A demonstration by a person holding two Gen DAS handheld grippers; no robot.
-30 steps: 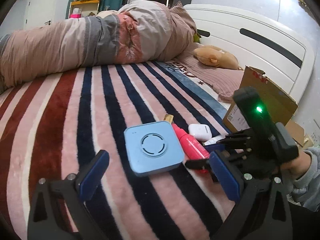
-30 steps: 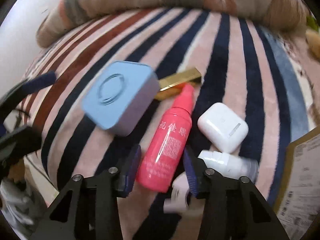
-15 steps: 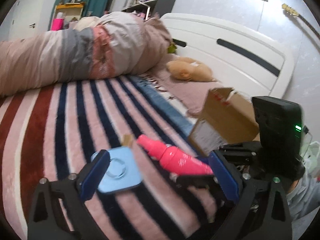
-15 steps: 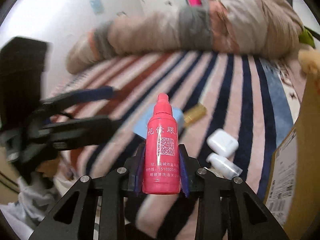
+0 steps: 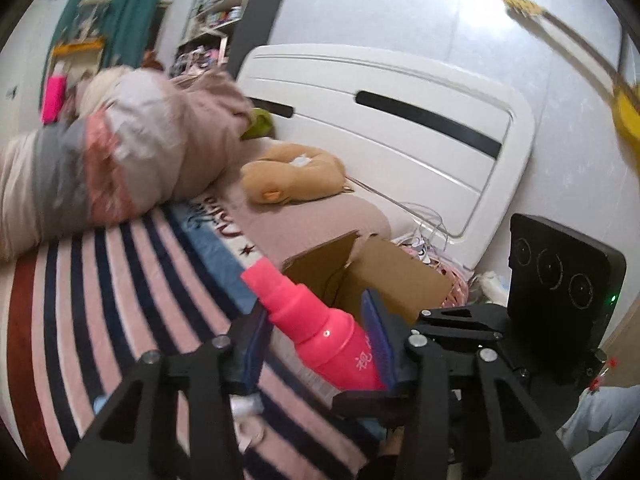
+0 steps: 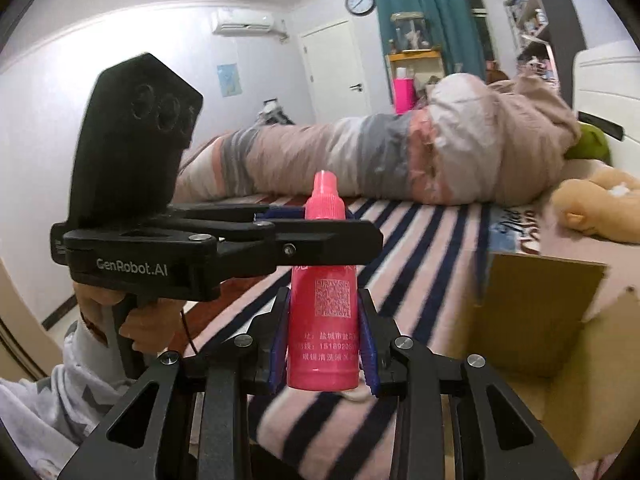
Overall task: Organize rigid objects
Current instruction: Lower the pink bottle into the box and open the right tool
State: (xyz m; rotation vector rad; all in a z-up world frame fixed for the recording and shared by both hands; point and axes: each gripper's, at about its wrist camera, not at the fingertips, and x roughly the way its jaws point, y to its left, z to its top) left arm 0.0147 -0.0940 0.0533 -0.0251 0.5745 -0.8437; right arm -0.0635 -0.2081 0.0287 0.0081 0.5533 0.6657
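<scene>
1. Pink bottle (image 6: 324, 316): smooth plastic, round body, thin neck, ribbed cap on top.
2. White code square and white writing on the front, seen in the right wrist view.
3. Up in the air above the striped blanket, standing straight in the right wrist view.
4. Squeezed on both sides of its lower body between blue pads.
5. In the left wrist view, same pink bottle (image 5: 320, 330) tilted, cap pointing up and to the left.
6. Also pinched near the neck between a second pair of blue pads.
7. Open brown cardboard box (image 5: 384, 276) just behind it.
</scene>
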